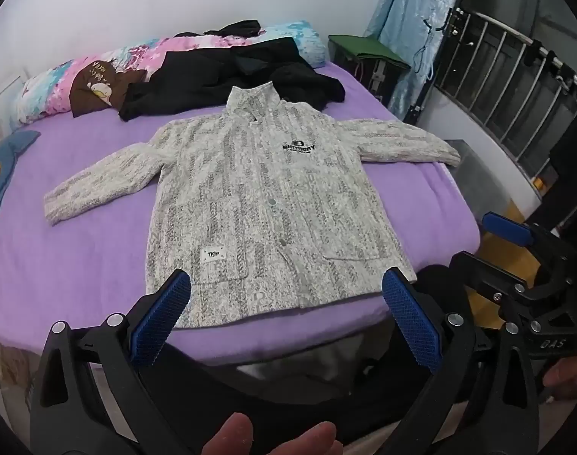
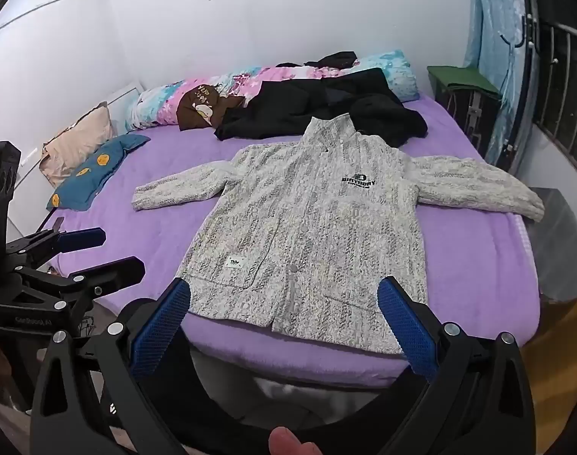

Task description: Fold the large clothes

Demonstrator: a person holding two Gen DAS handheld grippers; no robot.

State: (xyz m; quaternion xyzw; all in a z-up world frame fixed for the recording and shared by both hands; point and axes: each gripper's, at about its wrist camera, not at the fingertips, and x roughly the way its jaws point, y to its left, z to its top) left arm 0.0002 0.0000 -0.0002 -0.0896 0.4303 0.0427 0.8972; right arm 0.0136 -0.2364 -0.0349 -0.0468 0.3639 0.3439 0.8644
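Left tool (image 1: 284,318): Spread to its widest, blue pads apart and grasping nothing; it hangs in the air off the foot of the bed, tipped downward, clear of the cloth.

Right tool (image 2: 284,326): Likewise wide open and empty, angled down over the bed's near edge, touching nothing. In the left wrist view it sits off to the right of the left tool (image 1: 516,250).

Key relation: The jacket (image 1: 258,204) lies straight ahead of both tools and below them, its hem the nearest part, just beyond the pads. Its long axis runs away from the tools, hem near and collar far, with the row of snaps down the middle. Neither hand looks clearly nearer to the hem. By position, the left tool faces the hem corner with the small white label, the right tool the opposite corner.

Jacket: A pale knitted-pattern jacket, spread flat and front up on the purple bed sheet (image 1: 79,265), both sleeves (image 2: 478,185) stretched out sideways, a black logo on the chest.

Stage: Judging by the flat, unfolded garment, folding has not yet begun; a first grip at the hem or a sleeve seems likely.

Beyond the collar: A heap of black clothes (image 1: 227,76) touching the collar, a brown garment with a cartoon duck (image 1: 95,91) and a pink-and-blue rolled quilt (image 2: 250,83) against the wall.
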